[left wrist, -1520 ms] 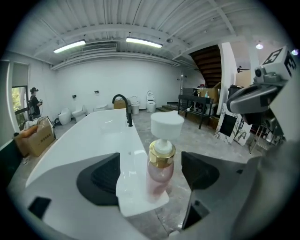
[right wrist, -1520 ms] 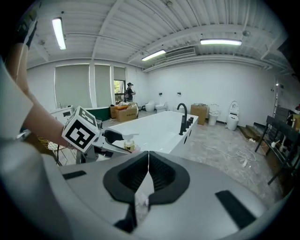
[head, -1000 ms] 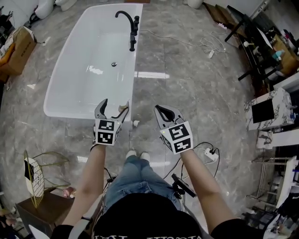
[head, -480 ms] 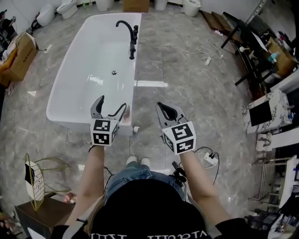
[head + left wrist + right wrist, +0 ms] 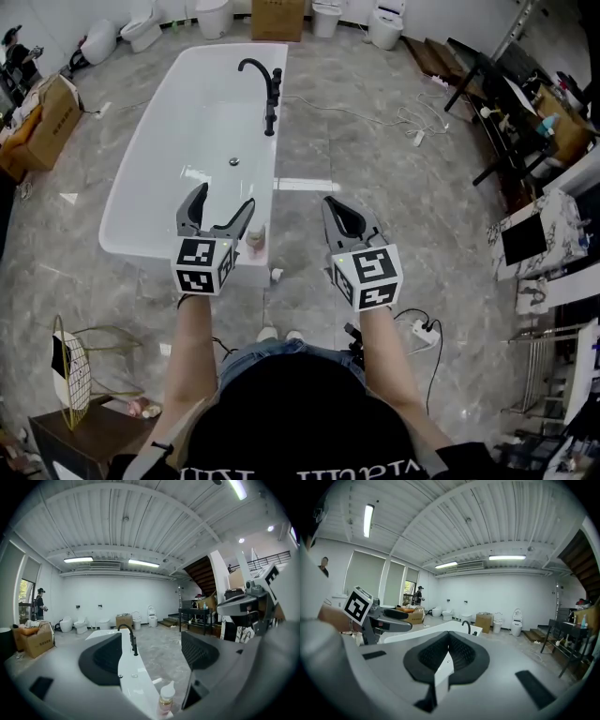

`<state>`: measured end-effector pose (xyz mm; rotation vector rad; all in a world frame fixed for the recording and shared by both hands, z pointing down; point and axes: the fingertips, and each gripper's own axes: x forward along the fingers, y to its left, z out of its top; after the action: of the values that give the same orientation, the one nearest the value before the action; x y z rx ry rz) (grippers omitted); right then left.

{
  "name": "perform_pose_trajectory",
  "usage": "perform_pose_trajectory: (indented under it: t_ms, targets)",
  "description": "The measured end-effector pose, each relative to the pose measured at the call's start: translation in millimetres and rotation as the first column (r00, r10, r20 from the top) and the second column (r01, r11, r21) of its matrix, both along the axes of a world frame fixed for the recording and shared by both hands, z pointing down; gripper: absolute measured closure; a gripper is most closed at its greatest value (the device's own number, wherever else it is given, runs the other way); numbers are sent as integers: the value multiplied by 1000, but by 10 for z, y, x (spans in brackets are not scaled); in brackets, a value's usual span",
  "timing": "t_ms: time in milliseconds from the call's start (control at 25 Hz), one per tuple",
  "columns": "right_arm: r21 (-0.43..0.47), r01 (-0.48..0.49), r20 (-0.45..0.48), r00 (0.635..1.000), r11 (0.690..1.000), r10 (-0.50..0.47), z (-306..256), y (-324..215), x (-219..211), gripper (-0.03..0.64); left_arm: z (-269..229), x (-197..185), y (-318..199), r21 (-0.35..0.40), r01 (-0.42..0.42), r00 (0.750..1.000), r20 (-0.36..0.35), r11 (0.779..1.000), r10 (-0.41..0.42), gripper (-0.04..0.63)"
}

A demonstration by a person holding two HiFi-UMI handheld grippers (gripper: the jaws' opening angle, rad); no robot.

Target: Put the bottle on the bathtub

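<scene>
Two claws are held out over the grey marbled floor [image 5: 394,178], at the near end of a white bathtub [image 5: 120,192].

Left claw [image 5: 223,201]: released, jaws wide apart, nothing gripped.

Bottle [image 5: 255,236]: upright on the bathtub rim at its near right corner. In the head view it sits just under the left claw's right jaw. In the left gripper view the bottle [image 5: 165,699] shows low in the gap between the jaws, nearer the right one. It has a white cap and pale amber contents. Contact with either jaw cannot be made out.

Right claw [image 5: 337,211]: clenched, pads meeting, nothing between them. It is held over the floor to the right of the bathtub, apart from the bottle.

Black faucet [image 5: 265,82]: on the right rim, toward the far end.

Small white object [image 5: 277,275]: on the floor just off the near bathtub corner.

Cardboard box [image 5: 52,112]: left of the bathtub.

Toilets [image 5: 214,14]: along the far wall.

White power strip [image 5: 422,317]: on the floor with its cable, at the person's right.

Distant person [image 5: 40,604]: standing by a window, seen in the left gripper view.
</scene>
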<state>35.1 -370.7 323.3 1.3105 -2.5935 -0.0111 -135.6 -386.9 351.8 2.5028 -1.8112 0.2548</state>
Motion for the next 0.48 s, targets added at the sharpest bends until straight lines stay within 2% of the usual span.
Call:
perform_pose_trajectory:
  t_ms: [320, 400, 480]
  targets:
    - [101, 8, 4, 1000, 995, -8, -419, -76, 5, 601, -486, 77, -29, 101, -33, 999, -4, 994, 34, 203]
    - [118, 12, 2, 1000, 993, -13, -492, -100, -2, 601, -593, 62, -33, 126, -34, 999, 10, 991, 33, 218]
    - [137, 17, -1, 1000, 990, -17, -571, -114, -12, 601, -710, 31, -32, 156, -24, 999, 35, 987, 19, 261]
